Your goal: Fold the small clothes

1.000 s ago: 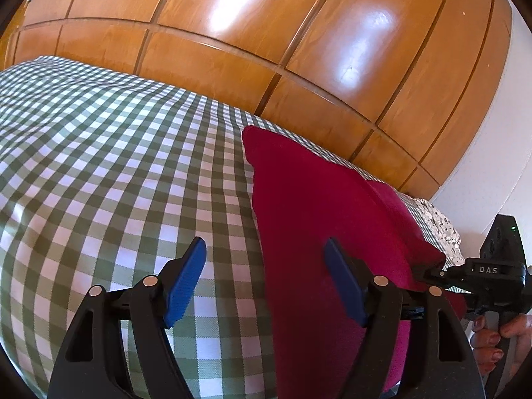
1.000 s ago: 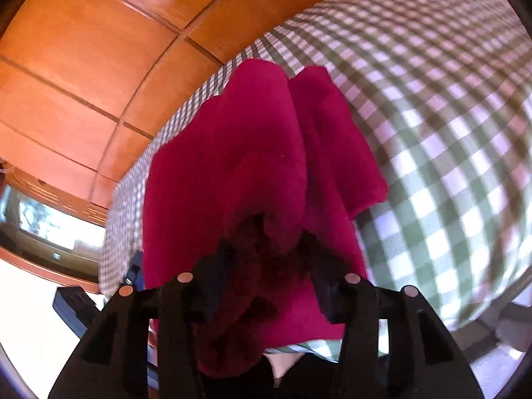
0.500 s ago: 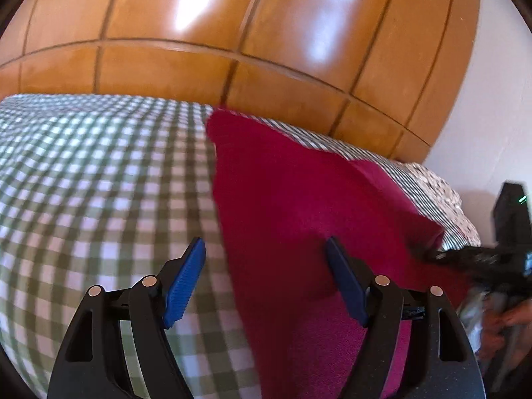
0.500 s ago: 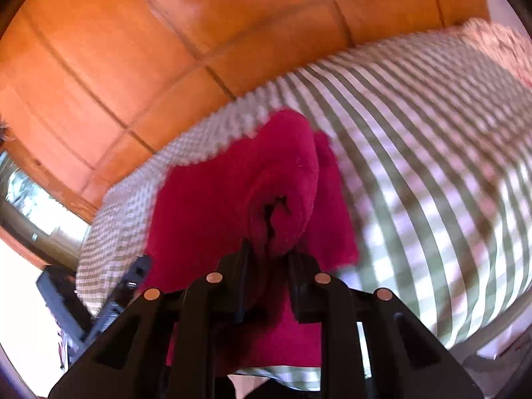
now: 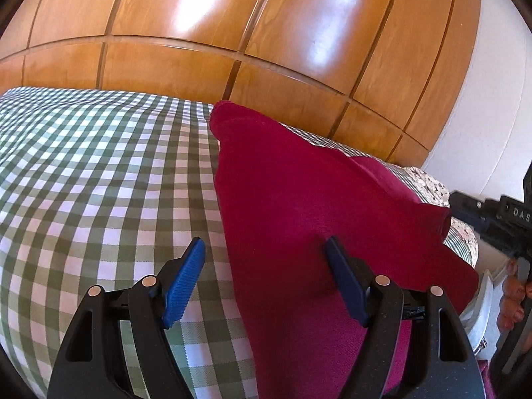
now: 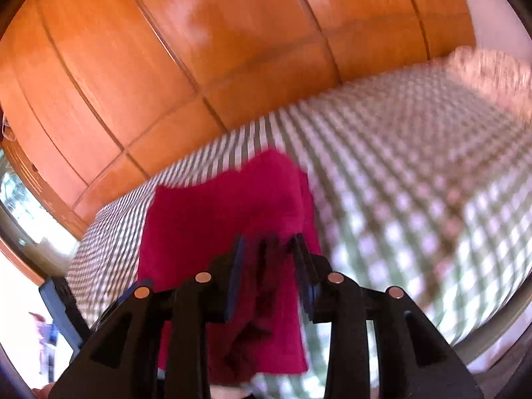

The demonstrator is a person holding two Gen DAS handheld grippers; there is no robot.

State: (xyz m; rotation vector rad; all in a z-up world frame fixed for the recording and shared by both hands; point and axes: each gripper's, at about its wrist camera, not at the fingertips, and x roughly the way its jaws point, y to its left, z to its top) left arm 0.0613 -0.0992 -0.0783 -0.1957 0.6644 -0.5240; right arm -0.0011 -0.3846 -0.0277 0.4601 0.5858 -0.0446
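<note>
A crimson red garment (image 5: 299,199) lies on the green-and-white checked bedspread (image 5: 99,173), with a sleeve or corner lifted at the right. My left gripper (image 5: 266,279) is open and empty, low over the garment's left edge. One blue pad is over the bedspread, the other over the red cloth. My right gripper (image 6: 269,276) has its jaws partly apart with a fold of the garment (image 6: 232,219) between them; the view is blurred. It shows in the left wrist view (image 5: 492,219) at the far right edge.
A glossy wooden panelled wall (image 5: 266,43) runs behind the bed. A flowered pillow or sheet (image 5: 432,186) lies at the bed's right end. A window (image 6: 20,219) shows at the left of the right wrist view.
My right gripper closed on the garment's edge, then its jaws widened a little while it swung over the bed. The lifted fold sank lower. My left gripper stayed open and shifted slightly.
</note>
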